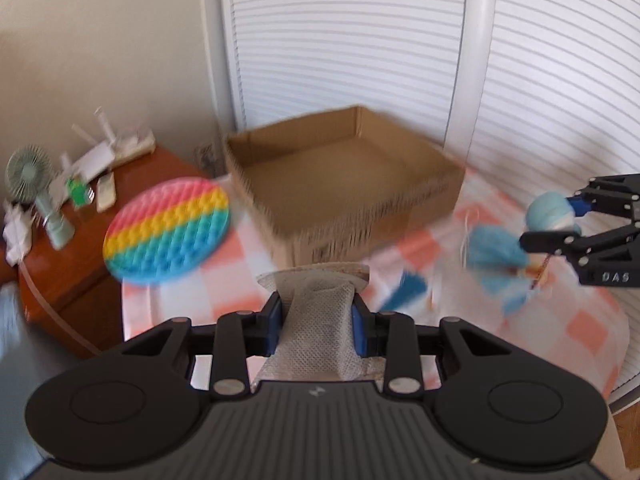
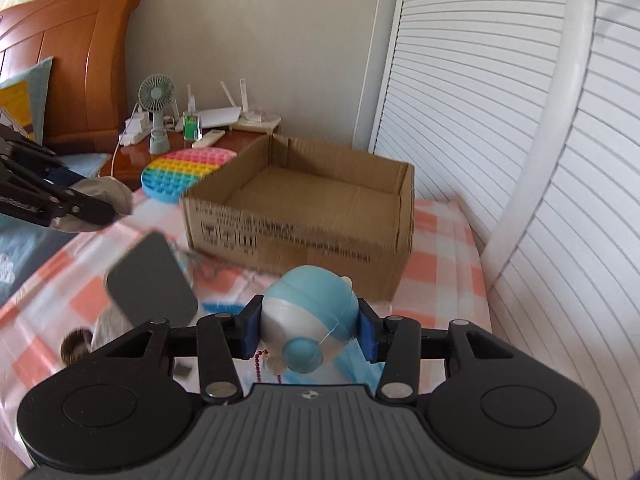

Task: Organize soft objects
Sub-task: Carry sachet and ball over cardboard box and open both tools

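My left gripper (image 1: 316, 326) is shut on a grey mesh cloth item (image 1: 316, 320) and holds it above the checked bed cover, in front of the open cardboard box (image 1: 340, 176). It also shows in the right wrist view (image 2: 86, 206), still holding the grey item (image 2: 108, 196). My right gripper (image 2: 308, 330) is shut on a blue and white soft doll (image 2: 310, 320), just before the box (image 2: 304, 216). In the left wrist view the right gripper (image 1: 560, 220) holds the doll (image 1: 516, 240) to the right of the box. A round rainbow pop toy (image 1: 168, 236) lies left of the box.
A dark grey flat pad (image 2: 150, 284) and a furry item (image 2: 76, 348) lie on the pink checked cover (image 2: 440, 248). A wooden nightstand (image 2: 128, 156) carries a green fan (image 2: 157, 120), a router and remotes. White slatted doors (image 2: 460, 120) stand behind and to the right.
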Motion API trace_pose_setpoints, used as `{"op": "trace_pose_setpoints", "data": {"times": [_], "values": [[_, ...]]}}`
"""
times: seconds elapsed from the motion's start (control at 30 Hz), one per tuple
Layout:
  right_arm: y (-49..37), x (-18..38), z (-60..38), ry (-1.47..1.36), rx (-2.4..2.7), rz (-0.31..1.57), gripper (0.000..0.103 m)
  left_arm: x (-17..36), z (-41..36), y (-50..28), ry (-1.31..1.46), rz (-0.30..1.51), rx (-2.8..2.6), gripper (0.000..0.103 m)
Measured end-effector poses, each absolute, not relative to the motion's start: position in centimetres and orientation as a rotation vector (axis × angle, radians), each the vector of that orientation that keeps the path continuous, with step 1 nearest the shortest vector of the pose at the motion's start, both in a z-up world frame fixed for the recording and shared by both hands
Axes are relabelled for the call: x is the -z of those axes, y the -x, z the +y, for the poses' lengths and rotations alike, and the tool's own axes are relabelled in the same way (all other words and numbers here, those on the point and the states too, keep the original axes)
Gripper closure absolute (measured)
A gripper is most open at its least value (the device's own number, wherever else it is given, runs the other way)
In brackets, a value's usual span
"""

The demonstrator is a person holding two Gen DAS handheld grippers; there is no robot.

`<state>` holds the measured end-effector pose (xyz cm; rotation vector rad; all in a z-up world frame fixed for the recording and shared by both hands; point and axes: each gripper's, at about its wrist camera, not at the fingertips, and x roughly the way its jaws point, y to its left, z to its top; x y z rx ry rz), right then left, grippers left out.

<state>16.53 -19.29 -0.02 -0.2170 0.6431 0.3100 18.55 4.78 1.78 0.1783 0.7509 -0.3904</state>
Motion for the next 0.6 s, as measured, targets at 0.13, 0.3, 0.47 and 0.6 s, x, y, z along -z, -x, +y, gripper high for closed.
{"op": "trace_pose_setpoints", "data": {"times": [0.13, 0.3, 0.47, 0.6], "values": [[-20.3, -1.4, -18.9, 0.2, -0.329, 0.649, 0.051, -2.9, 2.9, -22.0, -0.188, 0.738, 0.421, 0.071], [-24.6, -2.2, -18.5, 0.175, -0.348, 0.663, 0.051, -3.0, 1.0, -26.3, -0.181, 0.76, 0.464, 0.071], [-28.1, -2.0, -18.2, 0.18, -0.346, 0.691, 0.051, -2.0, -0.5, -30.4, -0.188, 0.793, 0.464, 0.07], [-30.6, -1.7, -18.4, 0.162, -0.349, 0.712, 0.051, -1.1, -1.1, -32.8, -0.166, 0.813, 0.465, 0.07]]}}
